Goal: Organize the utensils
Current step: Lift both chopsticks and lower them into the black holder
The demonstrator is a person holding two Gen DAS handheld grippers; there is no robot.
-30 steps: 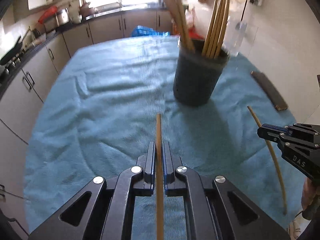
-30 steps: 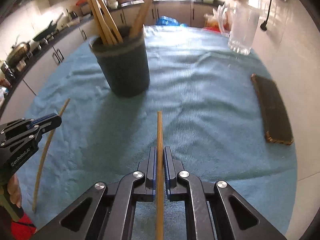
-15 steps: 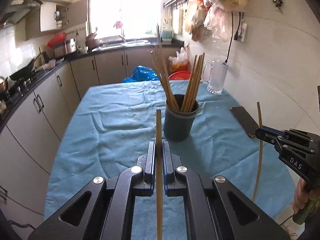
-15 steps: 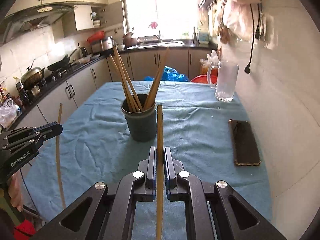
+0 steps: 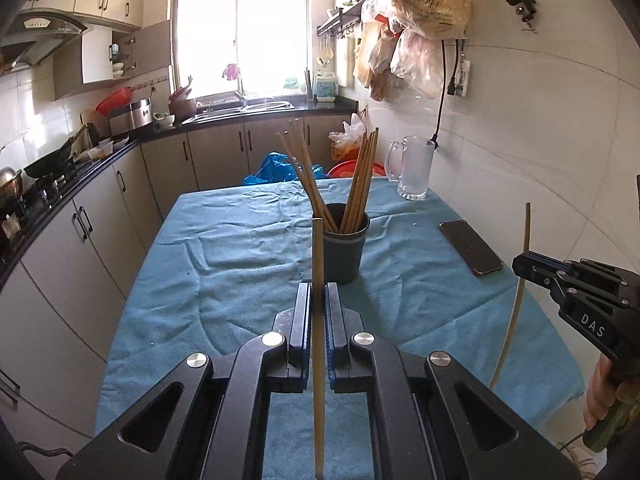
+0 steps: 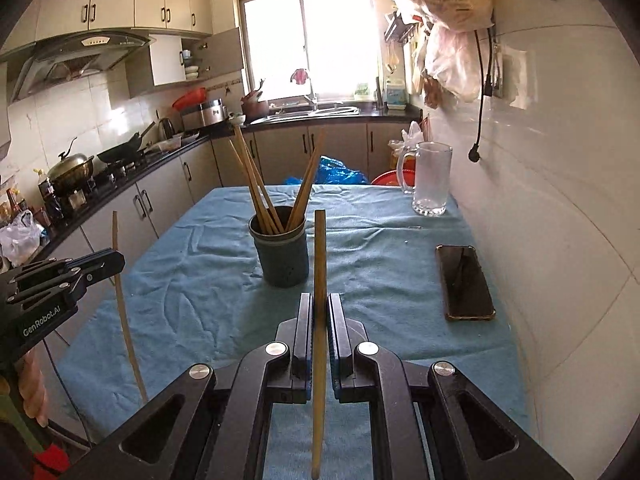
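A dark round holder with several wooden chopsticks stands mid-table; it also shows in the right wrist view. My left gripper is shut on one chopstick, held upright above the near table edge, short of the holder. My right gripper is shut on another chopstick, also upright and short of the holder. Each gripper shows in the other's view, the right one and the left one, with their chopsticks.
A blue cloth covers the table. A black phone lies at the right side, a glass mug at the far right corner. A tiled wall runs along the right; kitchen cabinets run along the left.
Both grippers have risen and pulled back from the holder, tilting up from looking down at the table. Both chopsticks stay gripped and now stand upright.
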